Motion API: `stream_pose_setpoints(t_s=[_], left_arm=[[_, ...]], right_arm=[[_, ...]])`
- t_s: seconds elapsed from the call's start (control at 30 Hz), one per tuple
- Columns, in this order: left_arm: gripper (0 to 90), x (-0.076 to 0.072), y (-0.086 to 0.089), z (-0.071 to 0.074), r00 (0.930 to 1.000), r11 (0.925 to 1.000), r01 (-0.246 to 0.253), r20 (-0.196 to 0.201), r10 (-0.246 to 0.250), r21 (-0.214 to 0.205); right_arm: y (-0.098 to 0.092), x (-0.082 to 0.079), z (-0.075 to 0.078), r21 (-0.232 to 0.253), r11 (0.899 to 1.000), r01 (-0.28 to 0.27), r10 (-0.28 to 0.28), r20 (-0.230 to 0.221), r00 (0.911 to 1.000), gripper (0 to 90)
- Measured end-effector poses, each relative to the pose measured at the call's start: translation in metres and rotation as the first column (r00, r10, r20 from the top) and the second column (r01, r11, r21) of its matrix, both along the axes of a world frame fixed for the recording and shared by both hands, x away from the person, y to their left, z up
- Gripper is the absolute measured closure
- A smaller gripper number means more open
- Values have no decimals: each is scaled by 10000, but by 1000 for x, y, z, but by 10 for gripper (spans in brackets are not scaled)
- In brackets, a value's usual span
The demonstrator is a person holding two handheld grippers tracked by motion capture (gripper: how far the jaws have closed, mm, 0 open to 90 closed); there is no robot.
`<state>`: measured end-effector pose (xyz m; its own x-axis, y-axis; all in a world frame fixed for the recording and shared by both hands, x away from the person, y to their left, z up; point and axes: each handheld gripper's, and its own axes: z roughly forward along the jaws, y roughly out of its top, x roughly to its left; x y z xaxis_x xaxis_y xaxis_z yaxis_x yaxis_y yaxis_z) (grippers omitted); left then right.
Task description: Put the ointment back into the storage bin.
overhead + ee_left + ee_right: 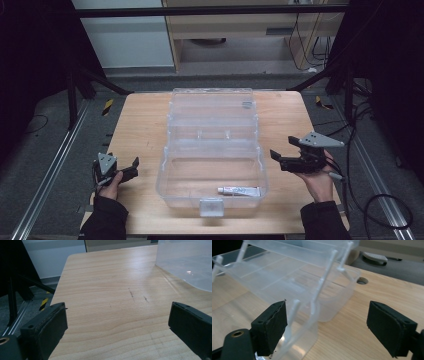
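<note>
Two grippers, both mine, both spread wide and holding nothing: my left gripper [131,167] sits near the table's [145,125] left edge, my right gripper [284,148] beside the clear plastic box [212,150], whose open base holds a tube [239,190] toward the table's near edge.

I see a light wooden counter [140,130] with rounded corners, a few dark scuff marks [131,293] on its left part, a round hole [362,280] near the far right, a clear plastic storage box [210,150] standing open at its middle.
</note>
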<state>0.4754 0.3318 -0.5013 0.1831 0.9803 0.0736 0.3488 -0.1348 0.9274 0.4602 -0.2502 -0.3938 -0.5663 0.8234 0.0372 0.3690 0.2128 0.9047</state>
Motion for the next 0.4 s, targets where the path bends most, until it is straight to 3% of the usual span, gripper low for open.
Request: stream_pose_setpoints(t_s=[0.07,0.2,0.27,0.3,0.4], left_arm=[[16,0,0,0,10000,10000,2,2,-2,0],[16,0,0,0,10000,10000,14,3,-14,1],[16,0,0,0,10000,10000,13,6,-13,-16],[16,0,0,0,10000,10000,5,11,-5,-48],[16,0,1,0,10000,10000,16,5,-16,-56]], right_arm=[[-8,2,-9,43,9993,370,-369,-199,9991,165],[-18,6,-22,121,9940,1083,-1081,-161,9940,159],[-19,7,-25,134,9931,1164,-1160,-265,9929,158],[-24,11,-35,59,9890,1481,-1476,-504,9878,150],[-28,13,-44,-86,9860,1664,-1666,-782,9829,136]])
